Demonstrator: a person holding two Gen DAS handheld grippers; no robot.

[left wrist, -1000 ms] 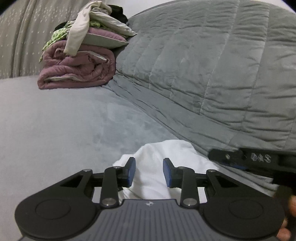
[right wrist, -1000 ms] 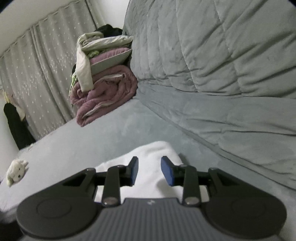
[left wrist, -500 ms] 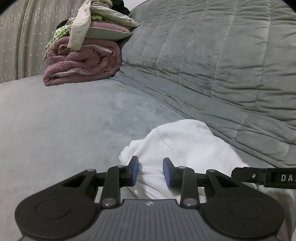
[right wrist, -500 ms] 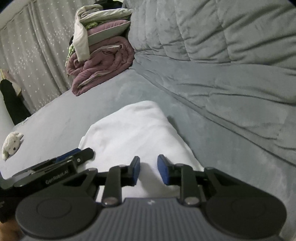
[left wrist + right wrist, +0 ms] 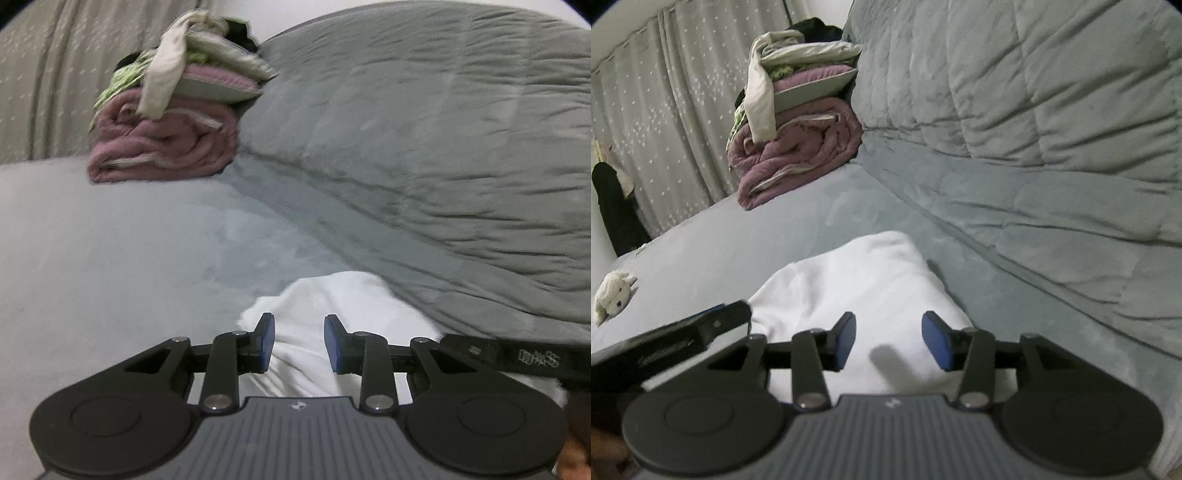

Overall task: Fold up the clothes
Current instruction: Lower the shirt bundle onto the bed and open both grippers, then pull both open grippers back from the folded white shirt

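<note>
Care matters now: with my left hand-held gripper [image 5: 299, 343] and right hand-held gripper [image 5: 889, 339] both spread apart and empty over the white garment [image 5: 857, 280] at lower centre of the sofa seat [image 5: 701, 240], I should pinch matching edges evenly.

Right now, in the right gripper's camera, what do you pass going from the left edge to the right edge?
Little white stuffed toy → dotted grey curtain → stack with the rolled purple blanket → white garment → quilted grey sofa back.
</note>
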